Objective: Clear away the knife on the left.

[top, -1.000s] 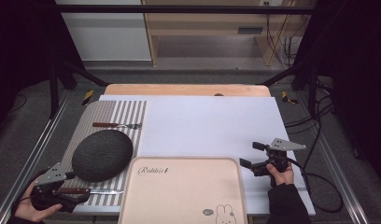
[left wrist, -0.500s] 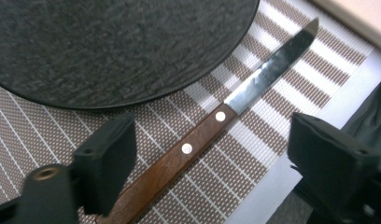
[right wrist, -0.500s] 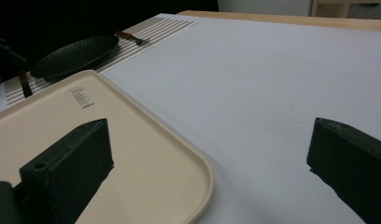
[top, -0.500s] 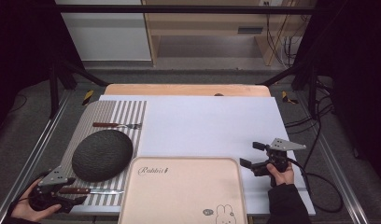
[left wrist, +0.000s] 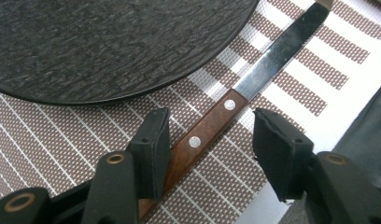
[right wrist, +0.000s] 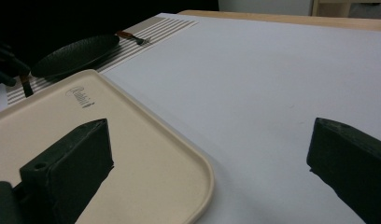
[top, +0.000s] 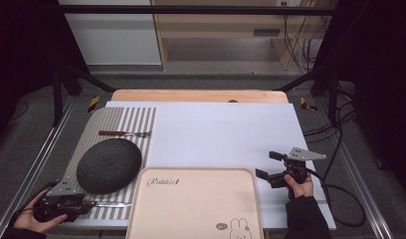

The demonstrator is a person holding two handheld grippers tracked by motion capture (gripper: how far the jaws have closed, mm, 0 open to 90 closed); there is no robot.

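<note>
A knife (left wrist: 272,58) with a riveted wooden handle lies on the striped placemat (left wrist: 62,140), just in front of a dark round plate (left wrist: 109,42). My left gripper (left wrist: 212,128) straddles the handle. Its jaws have just been closing: the left pad touches the wood and the right pad stands a gap away. In the high view that gripper (top: 80,204) sits at the near left corner, with the knife's blade (top: 111,204) pointing right. My right gripper (top: 268,165) hovers wide open beside the tray's right edge, nothing between its jaws (right wrist: 209,163).
A beige tray (top: 196,204) printed with a rabbit lies at the near centre. A fork (top: 124,133) rests on the placemat (top: 119,119) beyond the plate (top: 109,165). White sheeting (top: 221,134) covers the table. Cables trail at the right.
The left gripper has shifted slightly at the knife's handle. The right gripper and everything on the table have kept still.
</note>
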